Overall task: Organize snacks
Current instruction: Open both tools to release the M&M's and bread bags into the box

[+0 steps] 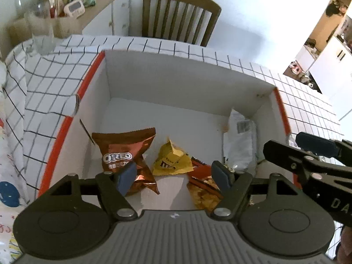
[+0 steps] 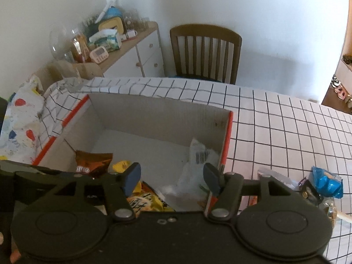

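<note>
The main risk lies at the cardboard box (image 2: 227, 132): its right wall stands between the right gripper (image 2: 171, 177) and the blue snack packet (image 2: 327, 183) lying on the checked tablecloth (image 2: 275, 118) outside the box, so a hasty reach could catch the rim and shift the box. Both grippers hang over the box with jaws spread, holding nothing. Below the left gripper (image 1: 173, 173), on the box floor, lie the Oreo packet (image 1: 123, 151) and yellow M&M's packet (image 1: 171, 158)
</note>
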